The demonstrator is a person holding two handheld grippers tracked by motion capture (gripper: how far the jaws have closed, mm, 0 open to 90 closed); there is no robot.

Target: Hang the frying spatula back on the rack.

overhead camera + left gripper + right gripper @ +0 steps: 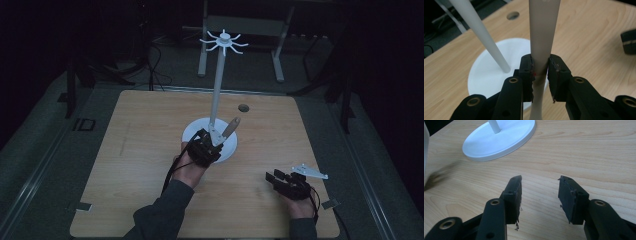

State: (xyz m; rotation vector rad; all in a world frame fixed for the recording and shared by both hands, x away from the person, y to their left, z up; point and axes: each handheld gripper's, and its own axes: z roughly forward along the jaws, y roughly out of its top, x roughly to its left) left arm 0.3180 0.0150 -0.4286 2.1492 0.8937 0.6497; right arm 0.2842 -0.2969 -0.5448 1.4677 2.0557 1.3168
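On the left we see our left gripper (212, 142) over the near edge of a round white base (196, 131) in the middle of the wooden surface (140, 150). Its fingers (527, 72) are pinching the thin neck of a pale utensil (543, 37), maybe a spatula, and there is a small red mark right where they squeeze it. The utensil's light brown handle (231, 127) sticks up and tilts to the right, just beside the tall white pole (218, 85) that stands up from the base. At the top of the pole sits a ring of little white hooks (224, 42). A small round hole (243, 107) is in the surface behind the base. Farther right, well apart from the stand, our right gripper (274, 176) rests low near the front edge. Its fingers (514, 195) are spread wide with just bare wood between them.
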